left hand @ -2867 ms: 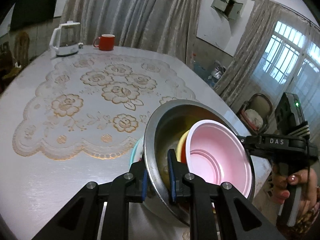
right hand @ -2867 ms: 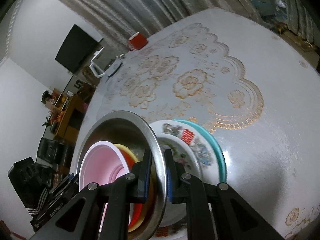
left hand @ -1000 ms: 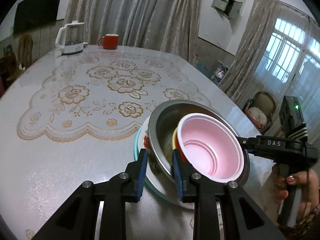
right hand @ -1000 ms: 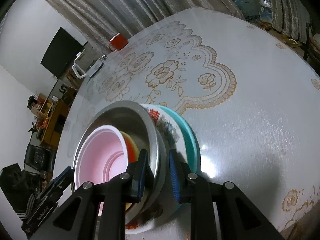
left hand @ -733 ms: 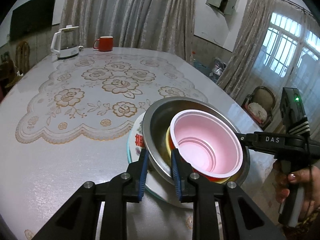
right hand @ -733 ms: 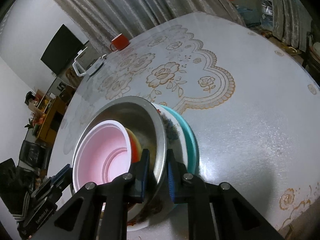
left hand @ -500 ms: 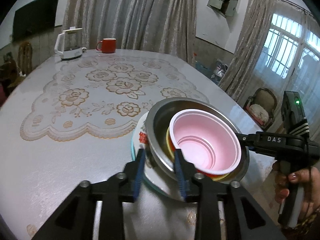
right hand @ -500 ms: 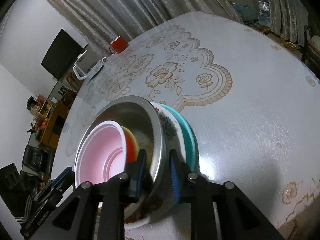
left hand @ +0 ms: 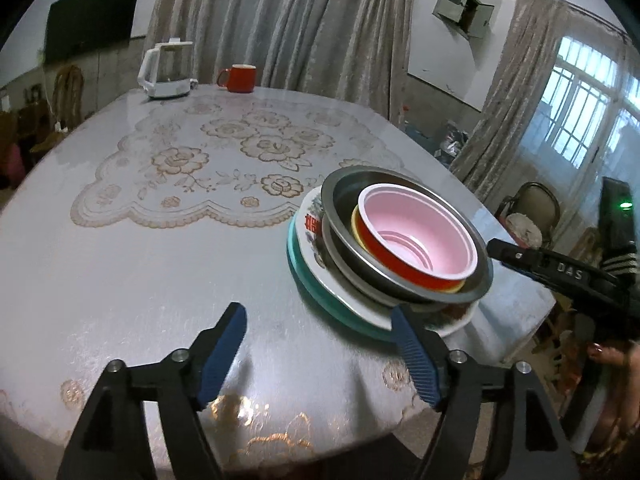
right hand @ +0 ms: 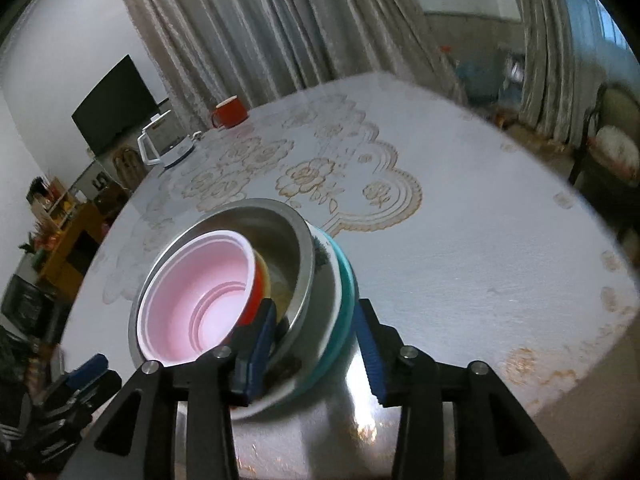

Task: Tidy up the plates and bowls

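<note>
Now both tongs, left tongs point(left hand: 318, 344) and right tongs point(right hand: 316, 344), releasing, empty; stack point(left hand: 400, 280): two plates, four bowls.

A pink interior and a red outer wall are shown by the top bowl point(left hand: 416, 236), with a yellow bowl point(left hand: 357, 227) nested beneath it inside a silver steel bowl point(left hand: 344, 200). A white plate point(left hand: 316, 240) printed with red characters and flowers is stacked on a teal plate point(left hand: 298, 264). The grey tablecloth point(left hand: 140, 248) is patterned with gold roses. A red mug point(left hand: 240, 79) and a white kettle point(left hand: 166, 70) are seen behind. Blue pads point(left hand: 224, 344) are carried on black grippers.
</note>
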Demonstrator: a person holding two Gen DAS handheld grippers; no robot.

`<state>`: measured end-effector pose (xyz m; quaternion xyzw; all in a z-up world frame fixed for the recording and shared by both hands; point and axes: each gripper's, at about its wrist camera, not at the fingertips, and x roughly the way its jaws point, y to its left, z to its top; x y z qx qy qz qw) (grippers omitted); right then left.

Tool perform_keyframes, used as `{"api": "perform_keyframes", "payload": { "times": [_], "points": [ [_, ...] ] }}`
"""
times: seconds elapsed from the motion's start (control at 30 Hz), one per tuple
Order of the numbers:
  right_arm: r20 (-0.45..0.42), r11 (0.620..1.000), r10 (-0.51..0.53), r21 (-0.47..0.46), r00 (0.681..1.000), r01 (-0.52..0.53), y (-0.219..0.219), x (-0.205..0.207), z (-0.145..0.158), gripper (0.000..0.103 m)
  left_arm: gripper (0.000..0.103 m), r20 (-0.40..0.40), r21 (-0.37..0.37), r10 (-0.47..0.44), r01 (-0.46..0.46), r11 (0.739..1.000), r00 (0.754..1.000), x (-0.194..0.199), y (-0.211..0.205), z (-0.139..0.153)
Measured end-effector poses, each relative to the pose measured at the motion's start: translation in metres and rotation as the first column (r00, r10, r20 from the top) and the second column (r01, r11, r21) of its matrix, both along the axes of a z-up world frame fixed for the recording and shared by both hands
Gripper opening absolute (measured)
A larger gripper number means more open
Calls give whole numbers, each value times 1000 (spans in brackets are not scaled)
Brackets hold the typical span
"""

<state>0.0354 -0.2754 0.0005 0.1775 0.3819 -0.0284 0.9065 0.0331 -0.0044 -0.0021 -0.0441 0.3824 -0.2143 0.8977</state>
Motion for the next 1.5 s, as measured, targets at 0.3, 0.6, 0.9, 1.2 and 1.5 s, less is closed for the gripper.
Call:
{"api": "perform_keyframes", "payload": {
  "times": [0.3, 0.6, 0.9, 1.2, 1.5],
  "points": [
    [146, 982, 4, -187, 989, 24, 48, -53, 12, 62, 103, 83, 75, 45, -51, 996, 996, -31, 3, 12],
    [224, 964, 41, -267, 974, 21, 89, -86, 16, 69, 103, 52, 83, 124, -128, 988, 991, -41, 18, 7],
    [252, 968, 44, -248, 967, 20, 101, -105, 16, 70, 103, 82, 106, 166, -174, 979, 983, -56, 28, 11],
    [258, 963, 40, -267, 965, 31, 108, -114, 20, 71, 103, 108, 146, 170, -184, 972, 980, -61, 24, 13],
    [248, 964, 29, -264, 968, 38, 107, -114, 19, 71, 103, 104, 119, 161, -173, 978, 981, -63, 27, 13]
  ]
}}
